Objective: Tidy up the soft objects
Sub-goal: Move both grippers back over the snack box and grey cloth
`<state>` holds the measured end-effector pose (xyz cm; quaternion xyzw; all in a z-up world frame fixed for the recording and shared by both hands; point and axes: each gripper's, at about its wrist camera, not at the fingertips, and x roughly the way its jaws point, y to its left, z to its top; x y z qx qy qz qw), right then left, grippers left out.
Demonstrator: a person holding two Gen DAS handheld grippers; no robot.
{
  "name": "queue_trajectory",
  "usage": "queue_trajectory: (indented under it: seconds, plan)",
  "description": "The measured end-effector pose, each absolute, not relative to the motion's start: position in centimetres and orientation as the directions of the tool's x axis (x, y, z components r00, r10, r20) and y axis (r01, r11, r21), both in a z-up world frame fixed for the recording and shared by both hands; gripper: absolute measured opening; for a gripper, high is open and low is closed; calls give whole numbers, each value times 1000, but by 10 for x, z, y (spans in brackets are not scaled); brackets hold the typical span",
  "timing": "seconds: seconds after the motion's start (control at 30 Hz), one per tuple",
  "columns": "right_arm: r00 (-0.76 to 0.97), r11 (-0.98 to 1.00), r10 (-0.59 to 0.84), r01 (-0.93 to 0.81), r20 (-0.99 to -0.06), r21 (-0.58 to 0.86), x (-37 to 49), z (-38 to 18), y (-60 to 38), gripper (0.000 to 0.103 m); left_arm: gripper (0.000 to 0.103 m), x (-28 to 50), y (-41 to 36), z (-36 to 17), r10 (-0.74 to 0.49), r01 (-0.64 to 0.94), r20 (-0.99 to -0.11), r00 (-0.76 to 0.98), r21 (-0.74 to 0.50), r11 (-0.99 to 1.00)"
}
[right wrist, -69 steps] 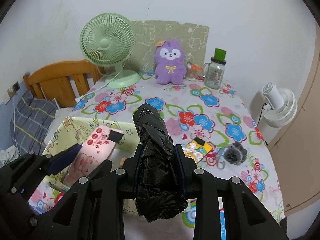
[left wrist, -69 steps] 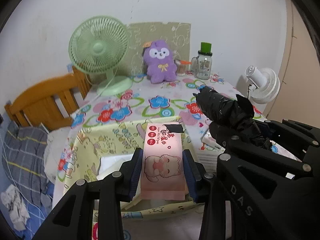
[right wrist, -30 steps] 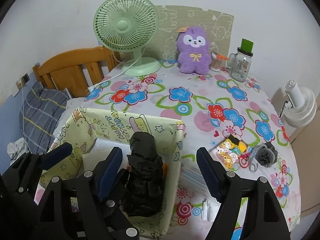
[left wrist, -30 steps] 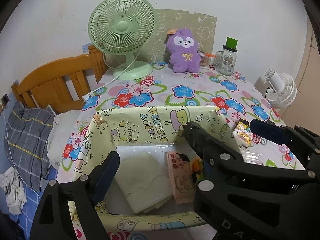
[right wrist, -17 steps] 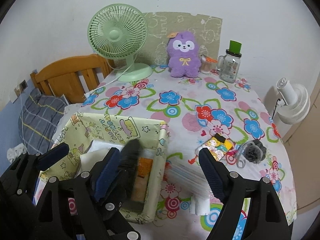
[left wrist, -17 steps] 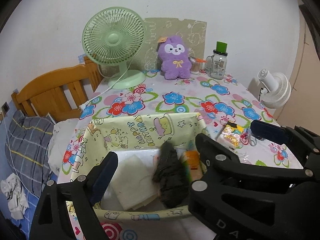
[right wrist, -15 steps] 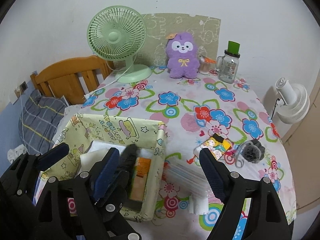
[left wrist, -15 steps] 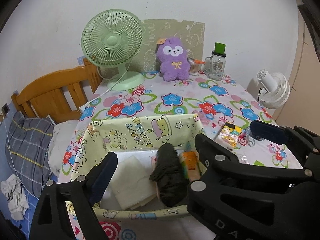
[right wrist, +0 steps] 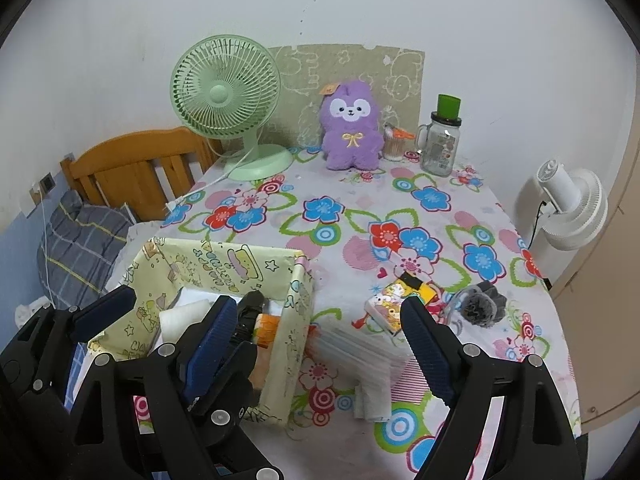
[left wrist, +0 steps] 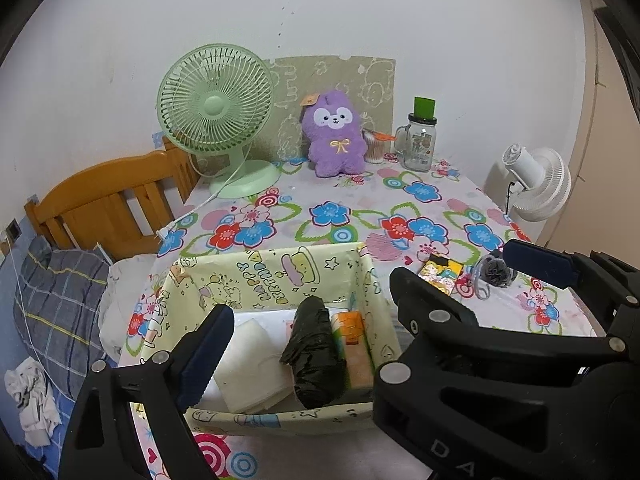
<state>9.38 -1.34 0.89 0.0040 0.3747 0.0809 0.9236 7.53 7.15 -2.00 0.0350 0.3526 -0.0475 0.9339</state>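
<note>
Two grippers, both wide apart and holding nothing: left gripper (left wrist: 304,312), right gripper (right wrist: 320,316); the right one's jaws have just been opening.

Stowed, directly below the left gripper: yellow cartoon-print box (left wrist: 264,276), soft-sided, rectangular, containing a crinkled black roll (left wrist: 314,350), a white folded pad (left wrist: 248,360) and an orange-and-white pack (left wrist: 354,346).

Outstanding, by judgement: small colourful pack (right wrist: 388,308) and dark fuzzy puff (right wrist: 480,304) just beyond the right gripper's right finger; clear film packet (right wrist: 356,350) between its fingers; purple plush toy (right wrist: 352,128) far ahead.
</note>
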Motion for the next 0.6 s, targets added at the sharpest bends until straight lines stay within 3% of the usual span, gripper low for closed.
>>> queue_trajectory:
  seconds: [0.6]
  plan:
    - [746, 993, 115, -106, -656, 55, 70, 26, -51, 90, 96, 57, 38, -3, -84, 143, -634, 769, 42, 989]
